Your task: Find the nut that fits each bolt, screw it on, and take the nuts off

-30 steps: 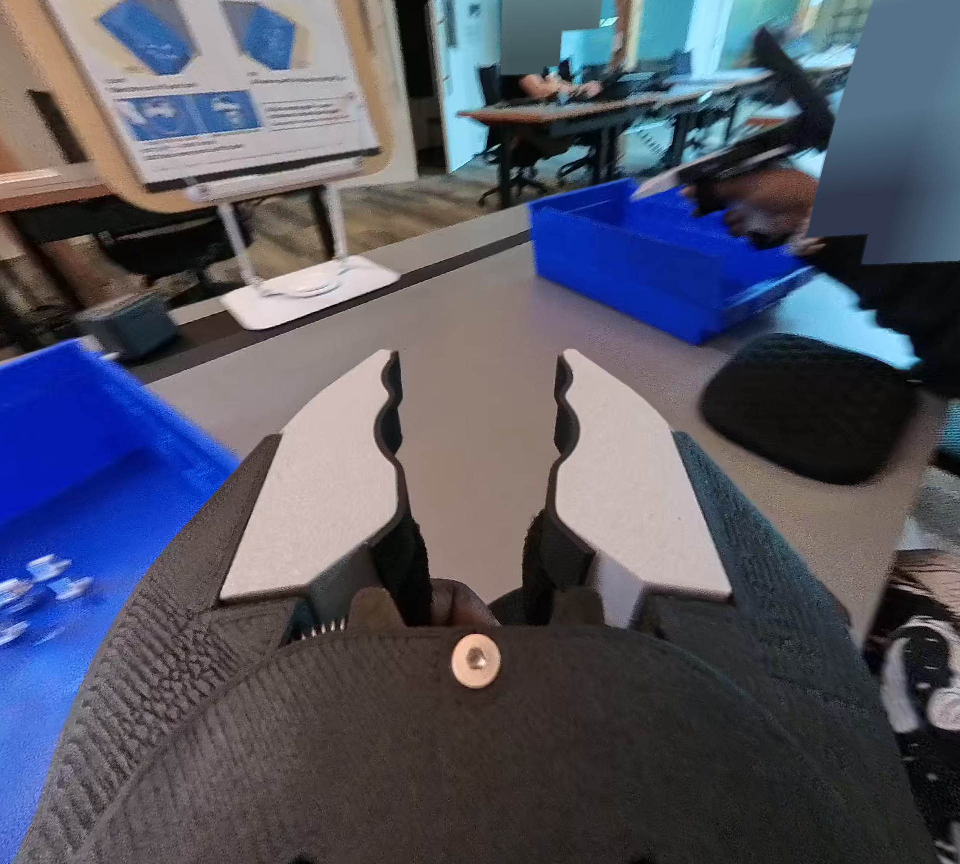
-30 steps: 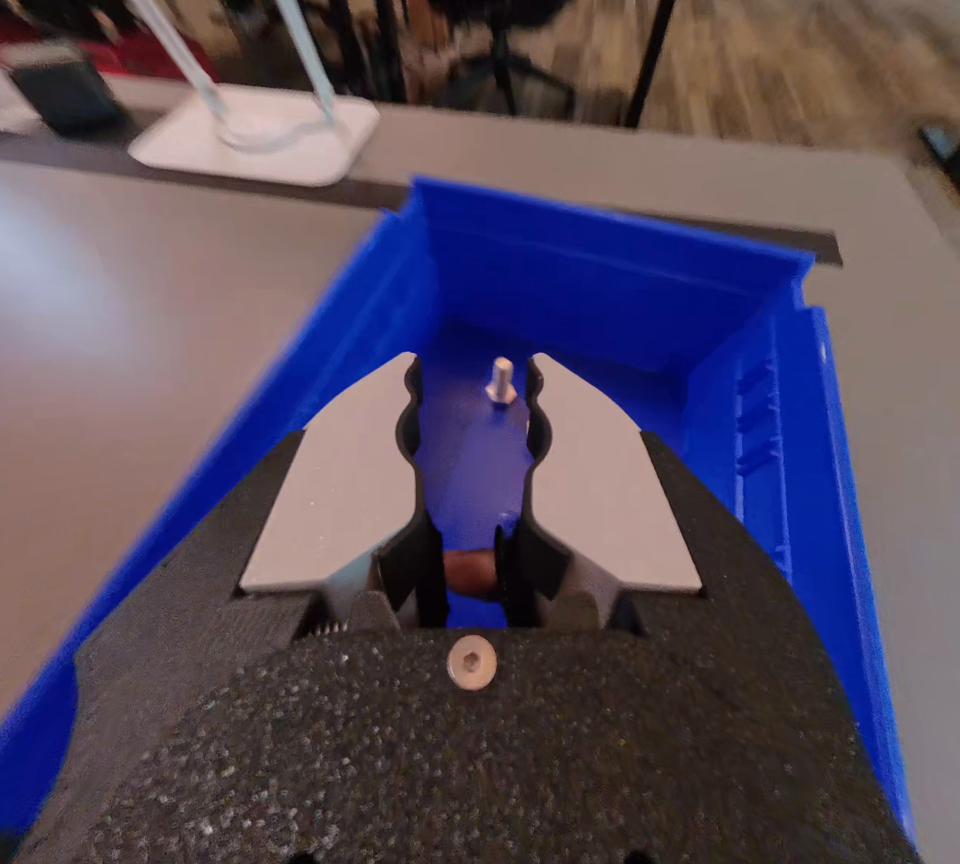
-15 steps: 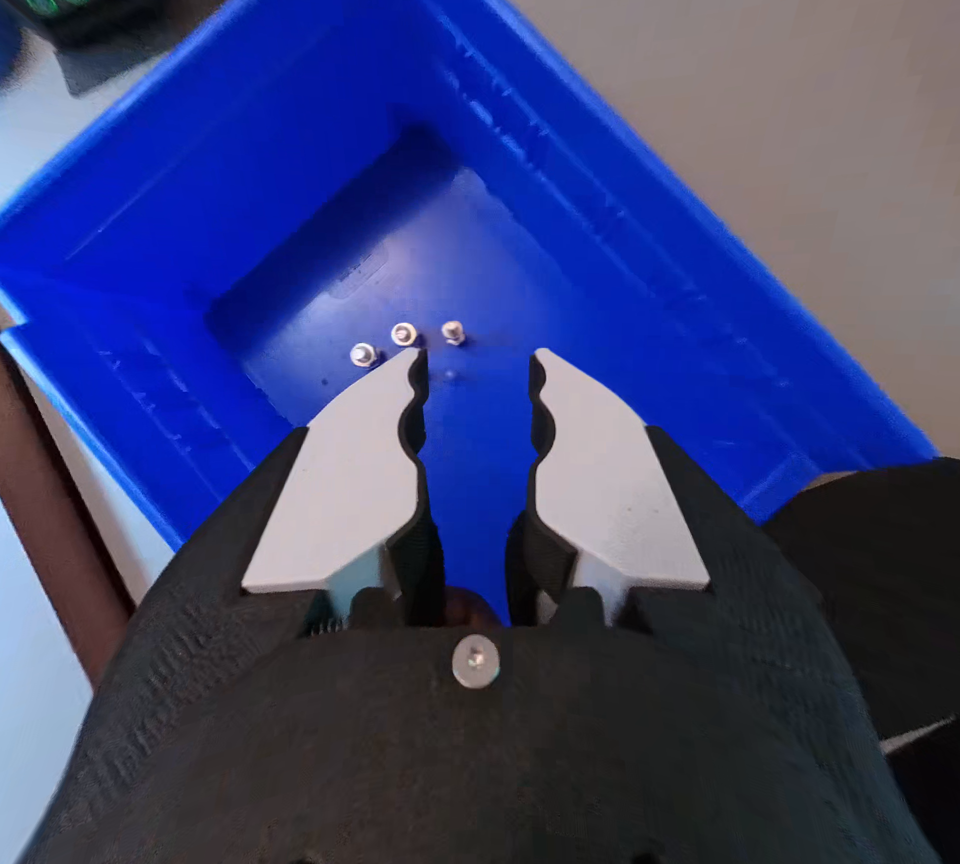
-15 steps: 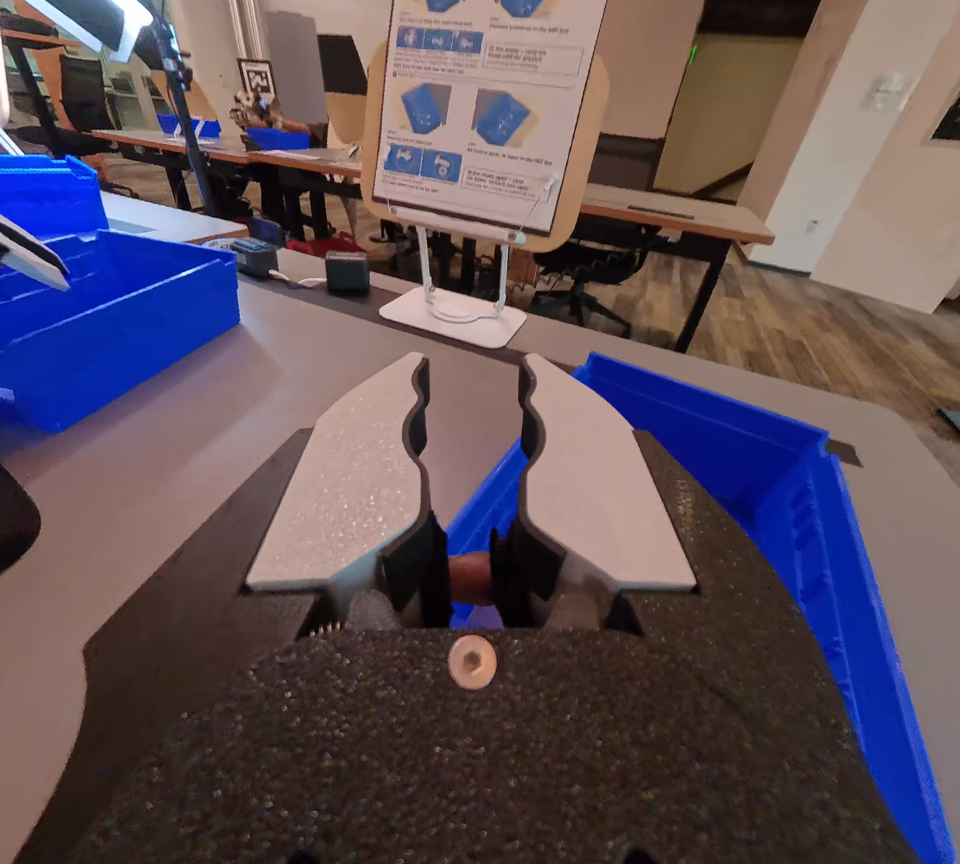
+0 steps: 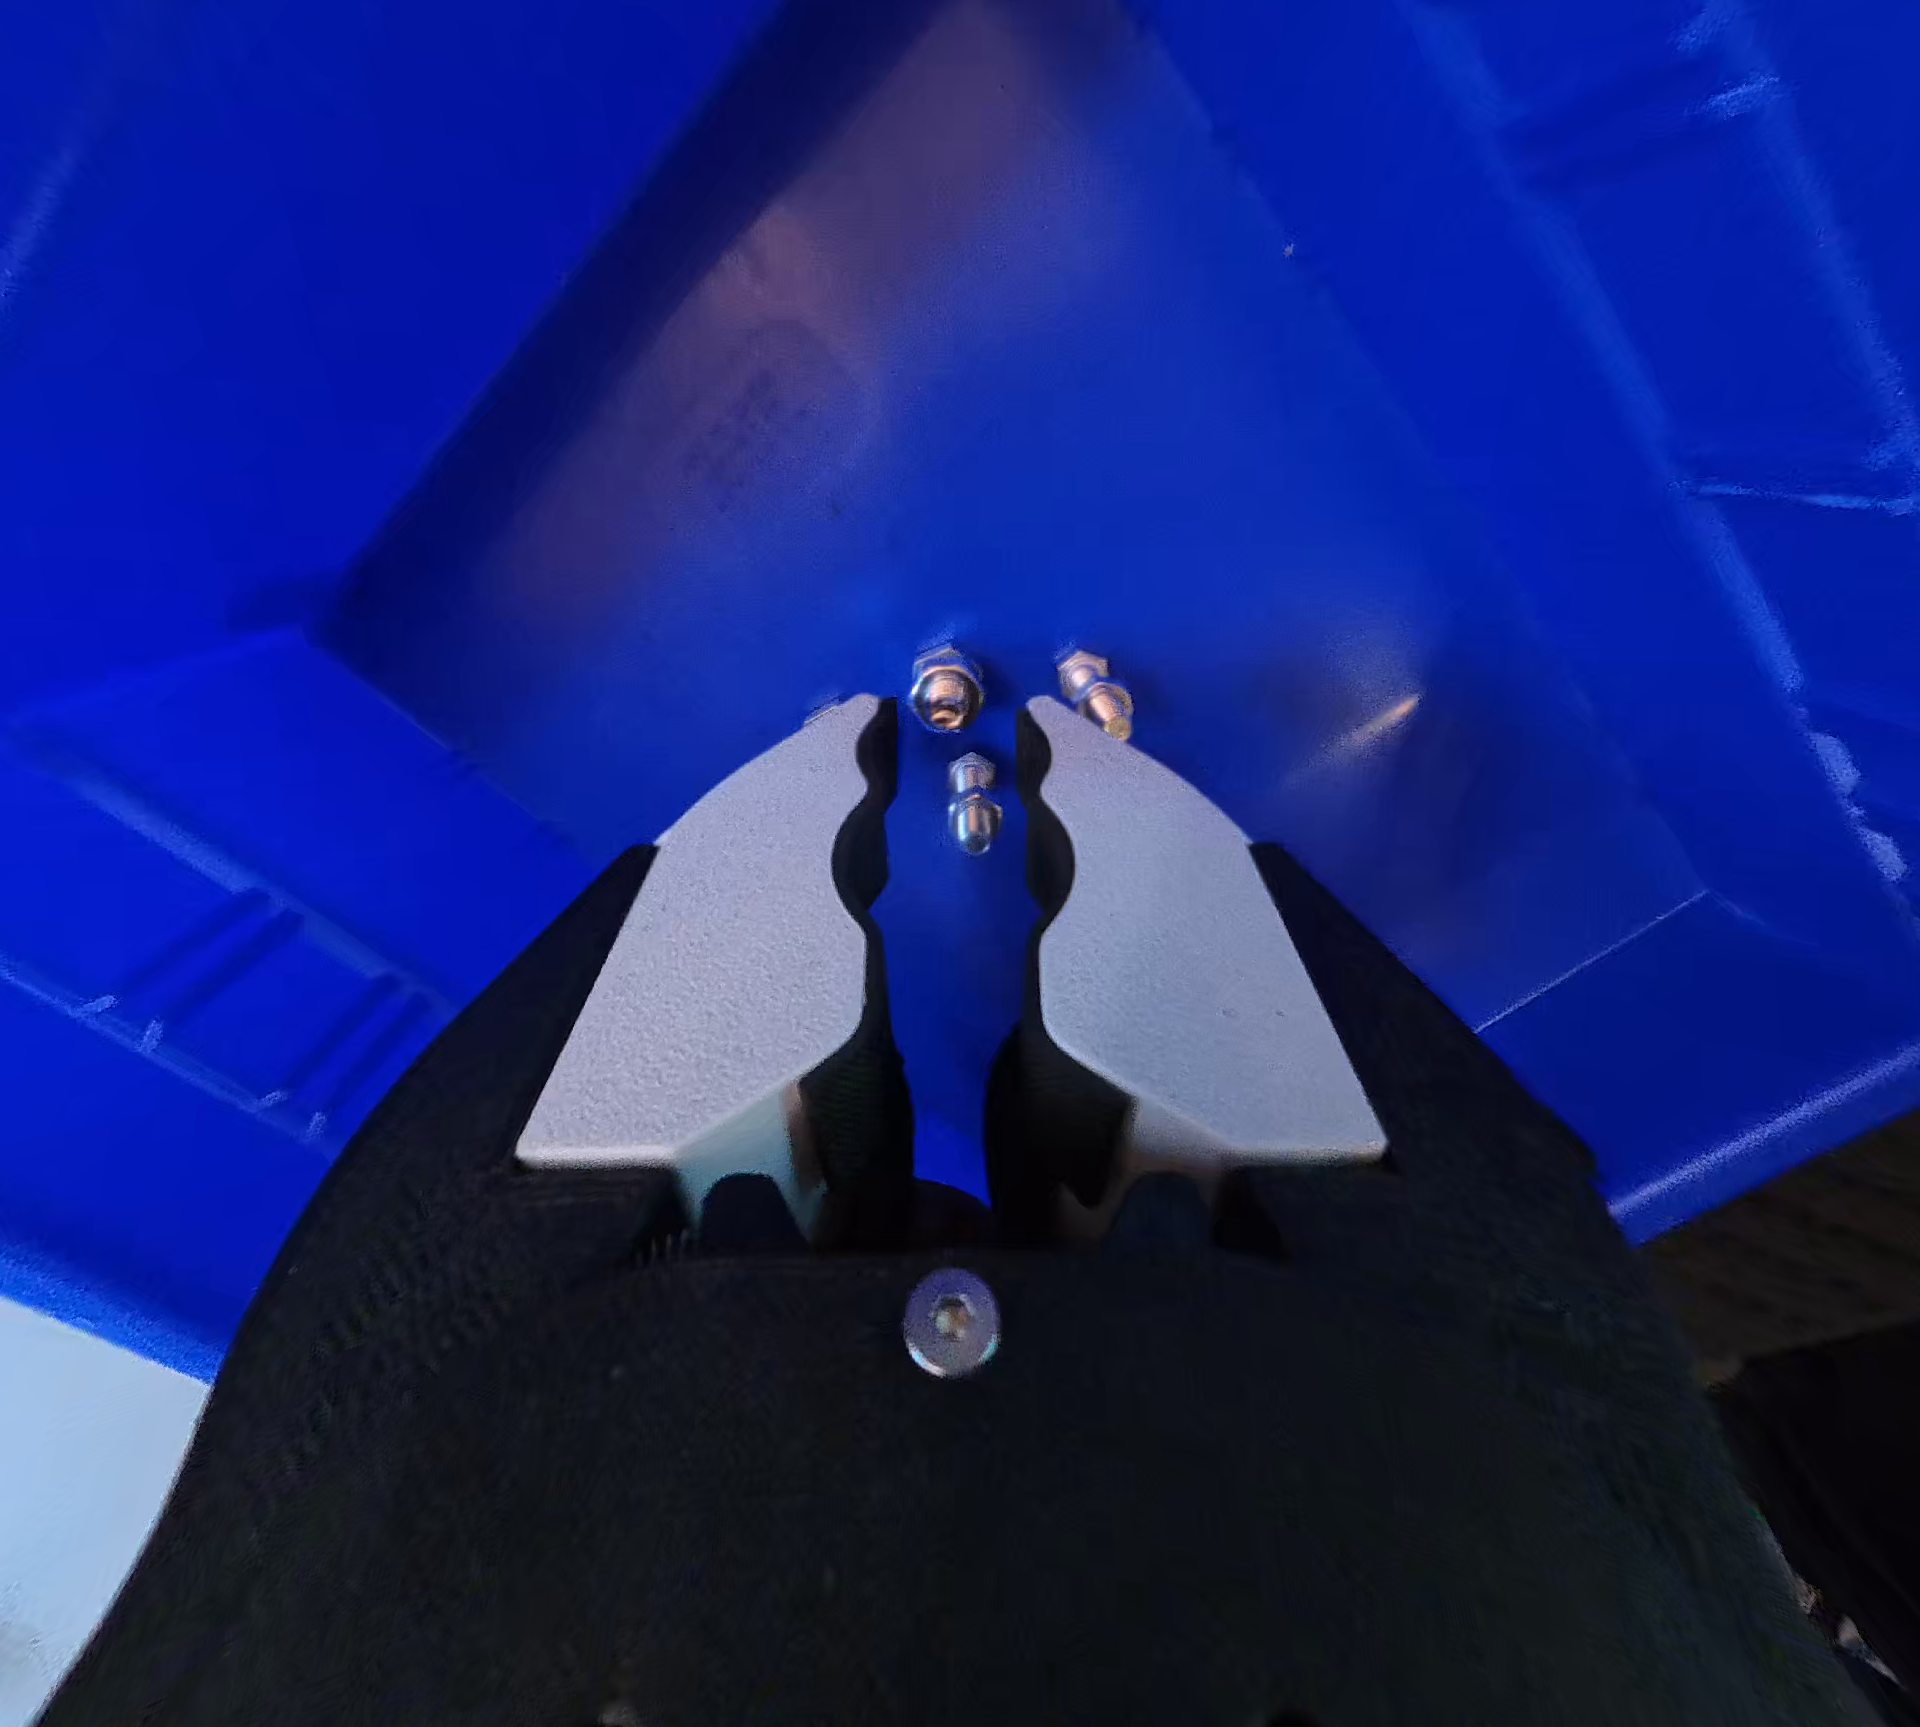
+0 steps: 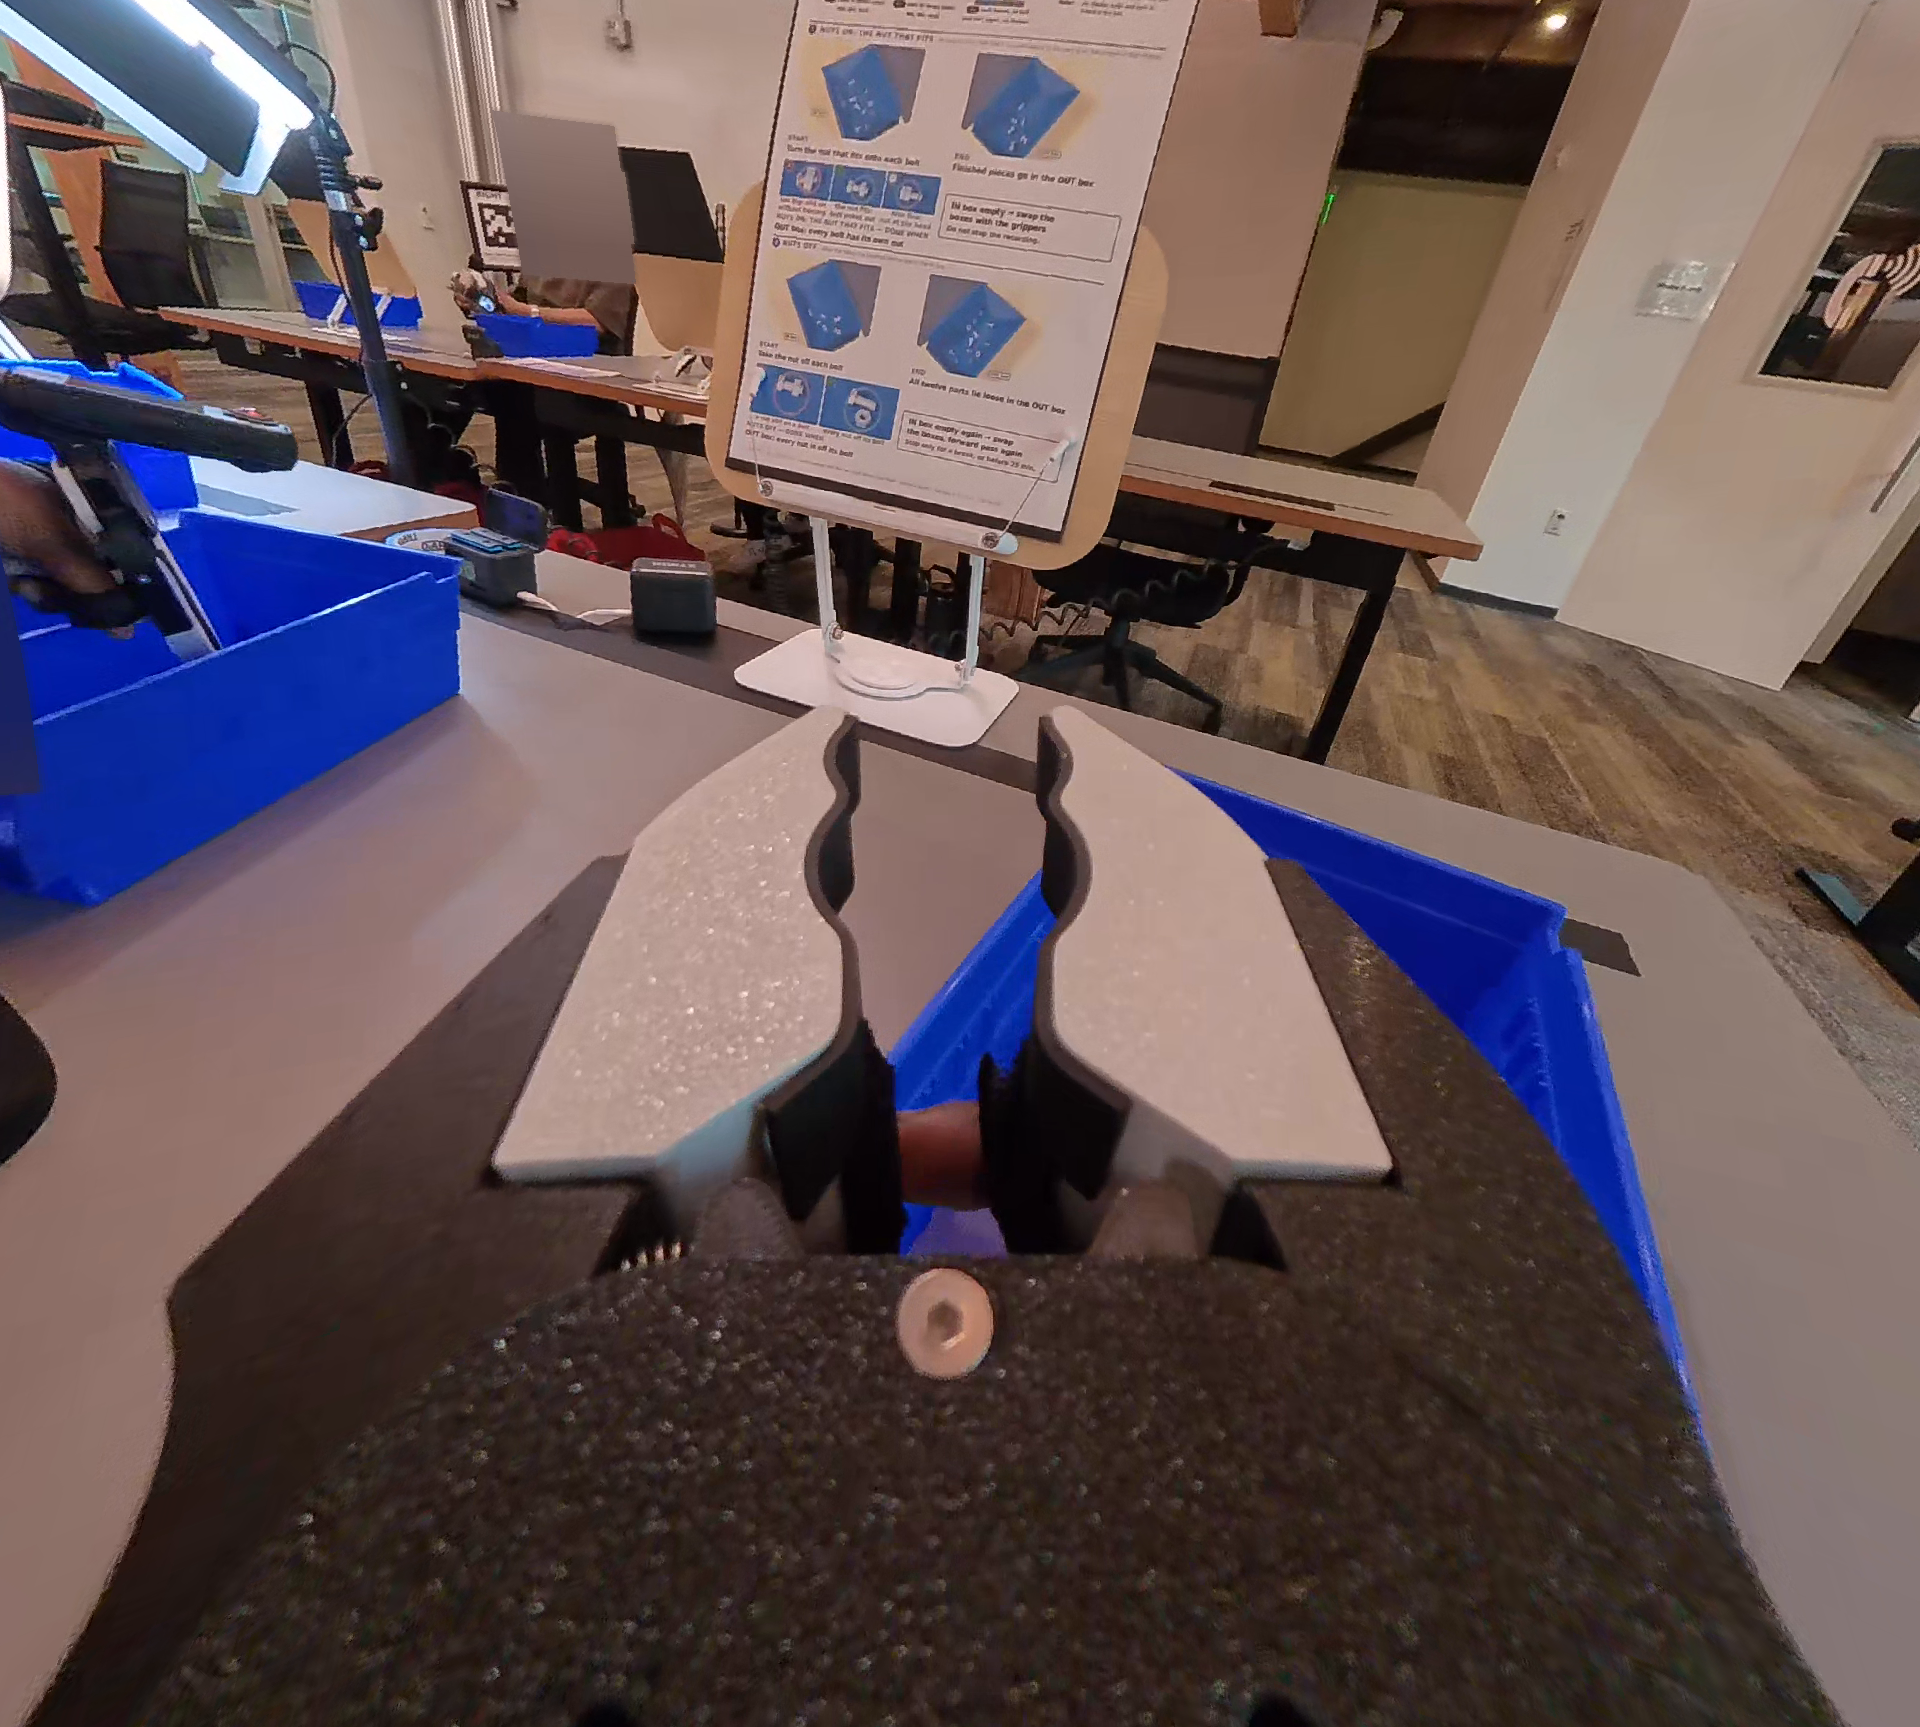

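Note:
In the left wrist view my left gripper [image 5: 951, 721] is open and low inside a blue bin [image 5: 416, 223]. A small silver bolt [image 5: 971, 807] lies on the bin floor between my fingers, with a gap to each pad. Two more silver bolts [image 5: 943, 690] [image 5: 1093, 693] lie just past my fingertips, and a further piece [image 5: 821, 711] peeks out behind the left fingertip. My right gripper [image 6: 945, 732] is open and empty, held above the grey table [image 6: 364, 898] beside a second blue bin [image 6: 1403, 898]. The left gripper also shows in the right wrist view [image 6: 135, 534], reaching into the left bin [image 6: 260, 690].
An instruction sheet on a white stand [image 6: 977, 171] is at the table's far edge. Small dark devices [image 6: 672, 594] with a cable lie left of the stand. A lamp bar [image 6: 135, 36] hangs at the upper left. Desks and chairs stand behind. Some 60 cm of space lies between my two pairs of fingers.
My left gripper swung from facing across the table down into the left bin, close over the bolts. My right gripper lifted out of the right bin, narrowed slightly, and now faces across the table.

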Available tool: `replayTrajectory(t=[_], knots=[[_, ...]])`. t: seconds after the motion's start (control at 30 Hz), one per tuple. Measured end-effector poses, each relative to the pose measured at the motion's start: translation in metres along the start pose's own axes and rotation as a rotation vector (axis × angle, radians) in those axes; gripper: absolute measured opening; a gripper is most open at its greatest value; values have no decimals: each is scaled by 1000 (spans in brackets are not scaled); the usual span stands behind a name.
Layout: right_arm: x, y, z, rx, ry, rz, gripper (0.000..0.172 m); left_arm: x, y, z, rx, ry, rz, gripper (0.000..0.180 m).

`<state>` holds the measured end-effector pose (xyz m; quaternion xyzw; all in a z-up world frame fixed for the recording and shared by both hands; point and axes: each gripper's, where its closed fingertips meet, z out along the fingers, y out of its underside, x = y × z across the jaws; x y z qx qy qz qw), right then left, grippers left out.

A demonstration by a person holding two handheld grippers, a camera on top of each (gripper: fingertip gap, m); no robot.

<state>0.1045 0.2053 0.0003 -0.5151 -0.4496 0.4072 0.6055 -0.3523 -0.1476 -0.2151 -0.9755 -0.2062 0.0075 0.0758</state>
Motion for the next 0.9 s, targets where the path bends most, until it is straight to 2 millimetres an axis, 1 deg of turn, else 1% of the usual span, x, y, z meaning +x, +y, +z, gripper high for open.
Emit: replayTrajectory(t=[0.3,0.4,0.5,0.6,0.67,0.73,0.8,0.83,0.9], knots=[[0,-3,-2,7,2,-8,33,-2,5,13,-53,-19,13,17],[0,-4,-3,8,4,-11,33,-1,6,13,-50,-8,11,16],[-2,-3,-2,2,1,-12,33,0,7,2,-45,-21,24,16],[-6,0,0,-13,-11,-25,33,9,3,-24,-5,-52,66,16],[-10,1,2,-24,-20,-33,33,27,-3,-49,50,-70,128,16],[-14,2,3,-32,-32,-43,33,57,-11,-73,124,-65,217,16],[-19,4,5,-41,-47,-51,33,97,-16,-90,180,-47,336,16],[-21,5,5,-45,-56,-54,33,120,-17,-94,197,-33,406,15],[-26,7,7,-58,-73,-58,33,167,-14,-96,207,-6,551,15]])
